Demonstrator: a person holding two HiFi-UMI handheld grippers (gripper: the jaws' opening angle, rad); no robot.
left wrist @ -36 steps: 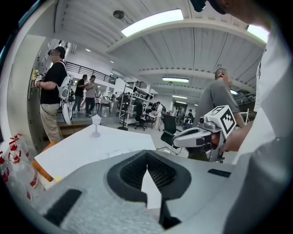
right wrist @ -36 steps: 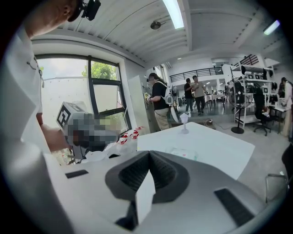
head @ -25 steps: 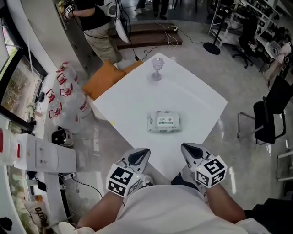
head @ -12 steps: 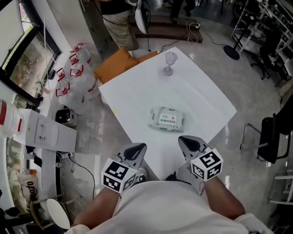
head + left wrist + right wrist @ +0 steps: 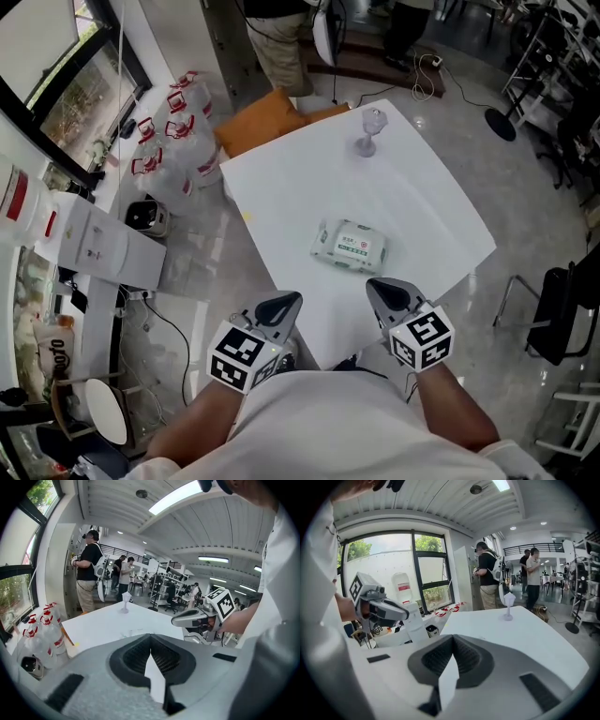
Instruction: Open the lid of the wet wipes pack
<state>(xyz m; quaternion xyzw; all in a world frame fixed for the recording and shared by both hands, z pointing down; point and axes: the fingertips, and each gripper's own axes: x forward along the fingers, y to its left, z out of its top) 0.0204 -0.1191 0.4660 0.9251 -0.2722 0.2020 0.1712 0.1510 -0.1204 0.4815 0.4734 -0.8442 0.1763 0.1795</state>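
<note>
Table (image 5: 281,197): white and square, set corner-on to us. It carries only the pack and a glass.

Jugs (image 5: 173,131): a cluster of clear plastic ones with red caps stands on the floor off the table's left edge. We cannot tell whether they are filled.

Left gripper (image 5: 286,302): it hovers at the table's near edge, close to our body, with its jaws closed tip to tip on nothing.

Right gripper (image 5: 377,287): it sits level with the left one and is likewise clenched and empty, well short of the pack.

Wet wipes pack (image 5: 350,247): it lies flat near the middle of the table, ahead of both grippers and slightly nearer the right one. Its contents are sealed from view.

Glass (image 5: 371,131): a stemmed glass stands upright at the far corner, well apart from the pack. It looks empty to us.

Lid (image 5: 360,247): the pale flap on the pack's top face lies flat and shut.

Step in hand: the reach, as we judge it. We should spread both pairs of jaws on the way in. One gripper should pin the soft pack at an end, and the other should catch the flap's free edge and peel upward slowly, so that the pack does not lift with it.
</note>
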